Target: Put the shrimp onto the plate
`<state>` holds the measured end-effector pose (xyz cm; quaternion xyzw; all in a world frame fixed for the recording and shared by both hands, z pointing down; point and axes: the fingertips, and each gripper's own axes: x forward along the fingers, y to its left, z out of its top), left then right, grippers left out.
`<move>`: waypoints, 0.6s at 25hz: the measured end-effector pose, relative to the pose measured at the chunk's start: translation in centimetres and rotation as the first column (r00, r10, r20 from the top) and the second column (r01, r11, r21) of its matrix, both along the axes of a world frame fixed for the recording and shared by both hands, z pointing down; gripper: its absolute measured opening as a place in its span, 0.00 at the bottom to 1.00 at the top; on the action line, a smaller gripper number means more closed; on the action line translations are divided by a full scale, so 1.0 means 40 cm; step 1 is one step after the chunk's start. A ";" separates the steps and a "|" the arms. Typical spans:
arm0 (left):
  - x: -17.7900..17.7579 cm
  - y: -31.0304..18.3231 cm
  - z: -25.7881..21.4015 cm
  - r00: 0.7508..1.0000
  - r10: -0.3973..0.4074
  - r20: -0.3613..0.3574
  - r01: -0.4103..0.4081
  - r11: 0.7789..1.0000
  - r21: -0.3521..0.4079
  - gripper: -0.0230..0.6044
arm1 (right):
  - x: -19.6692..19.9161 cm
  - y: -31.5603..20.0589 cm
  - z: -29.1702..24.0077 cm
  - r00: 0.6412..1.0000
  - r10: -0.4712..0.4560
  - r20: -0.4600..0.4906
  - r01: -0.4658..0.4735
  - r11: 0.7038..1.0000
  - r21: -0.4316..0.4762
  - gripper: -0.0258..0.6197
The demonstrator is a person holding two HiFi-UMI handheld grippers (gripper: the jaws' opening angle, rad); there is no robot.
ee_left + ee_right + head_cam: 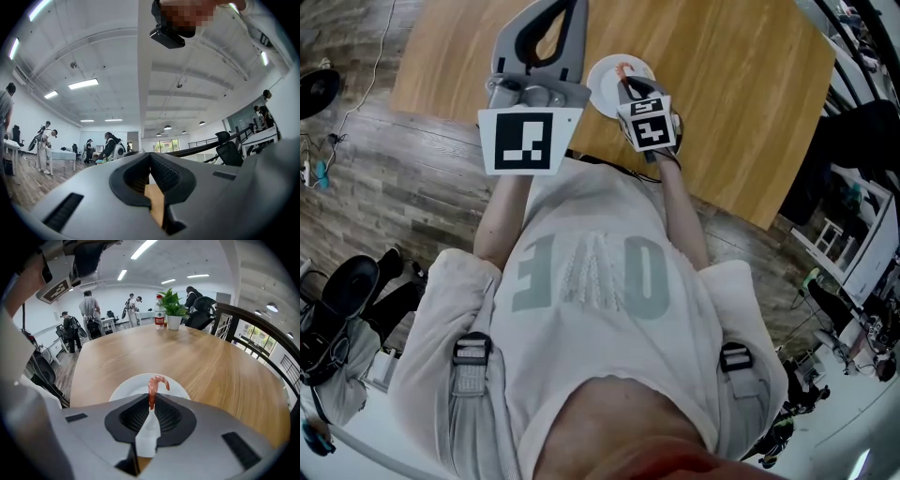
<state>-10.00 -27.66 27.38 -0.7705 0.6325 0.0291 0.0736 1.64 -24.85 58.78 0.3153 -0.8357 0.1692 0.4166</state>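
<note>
A pink curled shrimp [155, 386] sticks up from between the pads of my right gripper [151, 402], which is shut on its tail end. It hangs just over a white round plate [126, 389] on the wooden table [197, 357]. From the head view the right gripper [630, 86] sits over the plate [602, 89], with the shrimp [624, 67] above the plate's far part. My left gripper [567, 11] is held up beside the plate at the left, jaws together and nothing in them. The left gripper [150, 158] view looks up at the ceiling.
A potted plant [174, 310] and a bottle [160, 312] stand at the table's far end. A dark railing [262, 338] runs along the right. Several people and office chairs are at the back. Bags and chairs lie on the floor [356, 300] at my left.
</note>
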 end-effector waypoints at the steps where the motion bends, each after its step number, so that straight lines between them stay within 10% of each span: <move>1: -0.002 0.001 0.000 1.000 -0.003 -0.001 0.003 1.000 0.000 0.05 | 0.001 0.000 0.009 1.000 -0.004 -0.009 0.004 1.000 -0.007 0.11; 15: -0.020 0.009 0.004 1.000 -0.010 -0.002 0.010 1.000 0.004 0.05 | 0.022 0.012 0.068 0.998 0.049 -0.033 -0.052 0.993 -0.106 0.12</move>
